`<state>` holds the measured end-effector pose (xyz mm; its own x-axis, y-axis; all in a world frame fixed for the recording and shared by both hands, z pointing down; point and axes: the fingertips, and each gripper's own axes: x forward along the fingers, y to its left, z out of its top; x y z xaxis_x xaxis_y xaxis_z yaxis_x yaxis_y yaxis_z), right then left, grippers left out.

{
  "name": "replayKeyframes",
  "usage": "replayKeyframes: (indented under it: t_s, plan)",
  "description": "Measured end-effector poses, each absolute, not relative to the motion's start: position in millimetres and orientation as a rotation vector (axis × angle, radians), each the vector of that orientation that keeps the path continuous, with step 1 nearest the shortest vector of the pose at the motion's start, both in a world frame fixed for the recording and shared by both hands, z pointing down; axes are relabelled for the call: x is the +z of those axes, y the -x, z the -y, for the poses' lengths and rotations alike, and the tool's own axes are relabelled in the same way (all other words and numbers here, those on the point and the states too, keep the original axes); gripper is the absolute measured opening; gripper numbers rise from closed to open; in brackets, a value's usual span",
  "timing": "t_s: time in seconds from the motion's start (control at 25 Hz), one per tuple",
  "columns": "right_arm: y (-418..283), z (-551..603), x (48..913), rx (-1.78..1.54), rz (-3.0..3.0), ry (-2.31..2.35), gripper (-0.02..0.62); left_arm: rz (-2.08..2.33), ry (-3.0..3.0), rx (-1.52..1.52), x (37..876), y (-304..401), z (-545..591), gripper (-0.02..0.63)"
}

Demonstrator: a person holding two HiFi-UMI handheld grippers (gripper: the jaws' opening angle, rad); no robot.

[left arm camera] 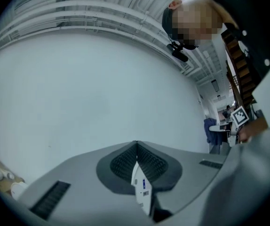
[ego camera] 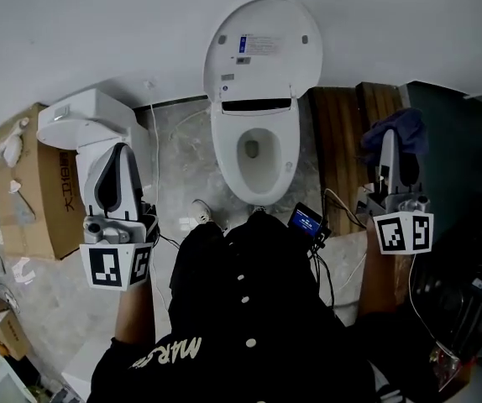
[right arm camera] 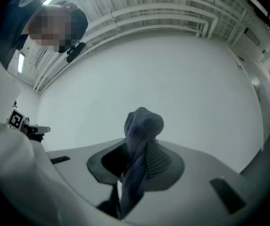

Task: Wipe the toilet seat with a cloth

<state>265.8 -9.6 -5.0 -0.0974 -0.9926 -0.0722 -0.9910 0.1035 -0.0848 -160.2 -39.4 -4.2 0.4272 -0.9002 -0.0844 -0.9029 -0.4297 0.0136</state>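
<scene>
1. Cloth [right arm camera: 143, 124], dark blue, is clamped between the jaws of the right gripper [right arm camera: 141, 147]. Its bunched end bulges up past the jaw tips, and the rest trails down through the slot between the ribbed pads.
2. Head view shows the same cloth [ego camera: 400, 128] crowning the right gripper [ego camera: 387, 148]. The gripper is held to the right of the toilet, in front of a wooden panel [ego camera: 339, 145].
3. Left gripper [left arm camera: 136, 147] has its jaws pressed together at the tips with nothing between them. Lower down, a thin wedge of gap shows the white toilet lid [left arm camera: 141, 187] beyond.
4. Toilet seat [ego camera: 224, 154] lies down on the bowl, and the lid [ego camera: 262, 44] stands raised against the wall.
5. Both the cloth and the left gripper [ego camera: 121, 151] are well apart from the seat, one on each side of it.
6. Cardboard box [ego camera: 31, 183] stands at the far left, just beside a second white fixture [ego camera: 86, 117].
</scene>
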Motion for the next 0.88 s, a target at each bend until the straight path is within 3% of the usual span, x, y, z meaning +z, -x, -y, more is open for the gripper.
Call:
replayKeyframes:
  t_s: [0.88]
  plan:
    - [-299.6, -73.5, -20.5, 0.147, -2.047, 2.215, 0.086, -1.730, 2.537, 0.171, -7.3, 212.6, 15.7, 0.011]
